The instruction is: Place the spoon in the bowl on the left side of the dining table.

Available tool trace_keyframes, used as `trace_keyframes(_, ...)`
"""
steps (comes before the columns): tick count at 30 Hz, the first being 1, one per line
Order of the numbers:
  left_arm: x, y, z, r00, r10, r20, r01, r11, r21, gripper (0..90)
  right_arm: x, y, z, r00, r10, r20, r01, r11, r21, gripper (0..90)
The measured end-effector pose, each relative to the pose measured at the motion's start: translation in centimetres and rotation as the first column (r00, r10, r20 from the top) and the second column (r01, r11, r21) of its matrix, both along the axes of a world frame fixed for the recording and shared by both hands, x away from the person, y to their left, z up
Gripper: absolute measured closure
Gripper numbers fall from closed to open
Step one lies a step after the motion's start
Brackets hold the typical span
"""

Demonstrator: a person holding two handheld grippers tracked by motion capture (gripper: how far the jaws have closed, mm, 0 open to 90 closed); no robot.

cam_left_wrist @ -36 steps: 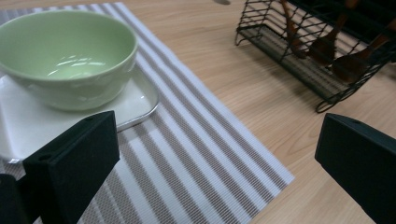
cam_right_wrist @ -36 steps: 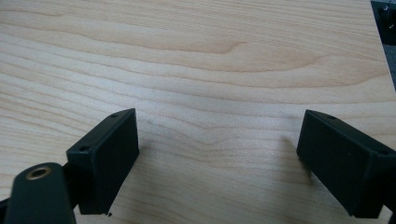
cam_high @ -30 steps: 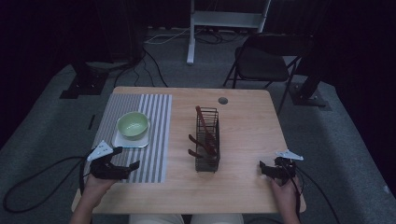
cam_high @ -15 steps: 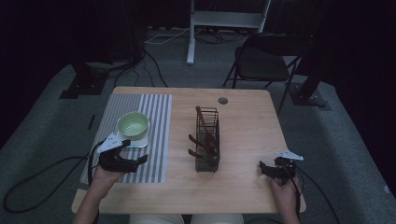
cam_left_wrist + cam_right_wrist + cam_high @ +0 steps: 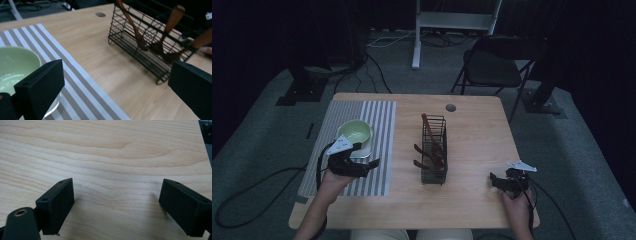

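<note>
The left black two-jaw gripper (image 5: 371, 163) sits at lower left of the high view, jaws spread wide, held in a hand. The right black two-jaw gripper (image 5: 493, 179) sits at lower right, jaws likewise spread.

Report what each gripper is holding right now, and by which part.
Nothing is held. The left gripper is open over the striped mat beside the green bowl; the right gripper is open over bare table.

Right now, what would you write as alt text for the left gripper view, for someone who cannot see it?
Two open black claw jaws frame a wooden table, with nothing between them. Past the right jaw stands a black wire basket holding brown wooden utensils. By the left jaw a pale green bowl sits on a grey-and-white striped mat.
</note>
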State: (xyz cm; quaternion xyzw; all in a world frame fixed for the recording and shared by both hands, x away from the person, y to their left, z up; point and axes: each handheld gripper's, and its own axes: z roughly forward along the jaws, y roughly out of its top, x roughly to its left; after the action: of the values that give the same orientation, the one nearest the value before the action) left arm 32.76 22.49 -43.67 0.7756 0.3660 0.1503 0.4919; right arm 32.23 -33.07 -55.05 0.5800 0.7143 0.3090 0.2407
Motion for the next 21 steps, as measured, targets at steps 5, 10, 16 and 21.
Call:
trace_keyframes(5,0.6,-0.8,0.6,0.9996,-0.019,0.019,0.019,0.9998,-0.004,0.7,0.0,0.0,0.0,1.0,0.0,0.0,0.0,1.0,0.0,12.1)
trace_keyframes(10,1.3,-1.4,0.8,0.9994,-0.025,0.022,0.026,0.999,-0.036,0.7,0.0,0.0,0.0,1.0,0.0,0.0,0.0,1.0,0.0,12.1)
trace_keyframes(16,2.2,-2.6,0.9,0.9992,-0.036,0.017,0.037,0.9986,-0.039,0.7,0.0,0.0,0.0,1.0,0.0,0.0,0.0,1.0,0.0,12.2)
trace_keyframes(21,3.1,-3.6,1.5,0.9988,-0.043,0.023,0.044,0.9984,-0.036,0.7,0.0,0.0,0.0,1.0,0.0,0.0,0.0,1.0,0.0,12.1)
